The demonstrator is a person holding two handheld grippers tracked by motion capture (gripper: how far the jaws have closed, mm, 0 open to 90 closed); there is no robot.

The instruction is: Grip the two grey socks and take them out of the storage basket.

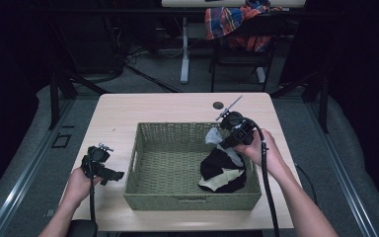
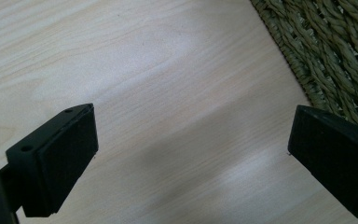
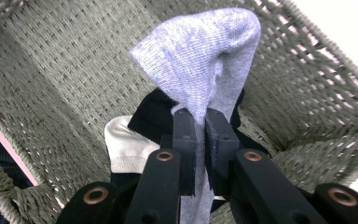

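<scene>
Right tongs (image 3: 200, 116) pinch the grey sock (image 3: 200, 56) above the basket (image 1: 143, 148); left tongs (image 2: 191, 154) gape wide over the worktop (image 2: 144, 70).

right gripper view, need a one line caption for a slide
Right claw shut on a grey sock, lifting it from a pile of black and white socks in a woven basket.

You have one woven basket (image 1: 153, 193) on the surface (image 1: 118, 111). In it you can count three socks: one grey sock (image 3: 200, 56), one black sock (image 1: 216, 163) and one cream-white sock (image 1: 219, 181), bunched so closely that more may be hidden. You hold two grippers, the left gripper (image 1: 112, 175) and the right gripper (image 1: 223, 144), each with two fingers (image 2: 58, 161).
</scene>
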